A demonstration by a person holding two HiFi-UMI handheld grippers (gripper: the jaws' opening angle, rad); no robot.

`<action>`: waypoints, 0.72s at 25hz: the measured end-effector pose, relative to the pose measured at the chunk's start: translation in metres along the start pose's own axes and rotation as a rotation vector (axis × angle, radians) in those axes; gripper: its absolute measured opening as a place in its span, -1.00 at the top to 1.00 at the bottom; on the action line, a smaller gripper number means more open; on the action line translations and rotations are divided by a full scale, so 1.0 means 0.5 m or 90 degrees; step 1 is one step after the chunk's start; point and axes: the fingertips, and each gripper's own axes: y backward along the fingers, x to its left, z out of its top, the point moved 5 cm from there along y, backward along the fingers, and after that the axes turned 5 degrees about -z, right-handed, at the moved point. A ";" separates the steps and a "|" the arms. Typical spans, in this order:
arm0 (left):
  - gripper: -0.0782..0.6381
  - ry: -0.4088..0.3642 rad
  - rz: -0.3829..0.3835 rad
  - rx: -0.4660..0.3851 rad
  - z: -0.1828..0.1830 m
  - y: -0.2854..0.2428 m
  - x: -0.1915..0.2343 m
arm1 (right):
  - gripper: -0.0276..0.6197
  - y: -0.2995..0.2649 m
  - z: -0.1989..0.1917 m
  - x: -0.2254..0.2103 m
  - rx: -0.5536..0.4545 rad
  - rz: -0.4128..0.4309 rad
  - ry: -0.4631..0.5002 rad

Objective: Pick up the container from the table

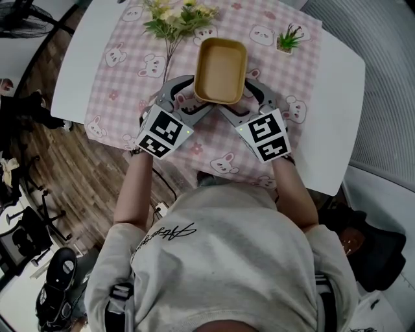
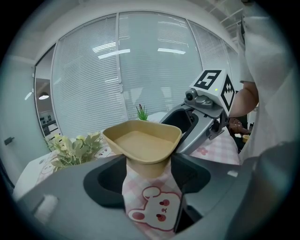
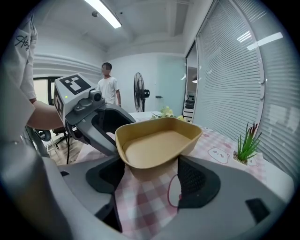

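Pale grey short-sleeved T-shirt [image 1: 227,259] worn, black script [image 1: 167,235] printed on it, left tool [image 1: 190,97] and right tool [image 1: 245,97] moulded grey with dark jaw pads, each capped by a black-and-white marker cube [image 1: 165,131]

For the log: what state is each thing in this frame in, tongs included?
container: upright, empty, gripped at both near corners, apparently clear of the tablecloth.
left tongs: closed on the container's near-left corner.
right tongs: closed on its near-right corner.
potted plant: upright on the tablecloth.
flower sprig: lying flat on the tablecloth.
tablecloth: spread flat.
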 end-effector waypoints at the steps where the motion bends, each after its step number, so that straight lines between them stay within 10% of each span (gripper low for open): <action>1: -0.04 -0.001 0.001 -0.001 0.002 0.003 -0.001 | -0.18 0.002 0.003 0.001 -0.001 0.000 0.002; 18: -0.04 -0.005 0.021 -0.015 0.035 0.079 -0.042 | -0.17 0.065 0.047 0.052 -0.016 -0.005 0.026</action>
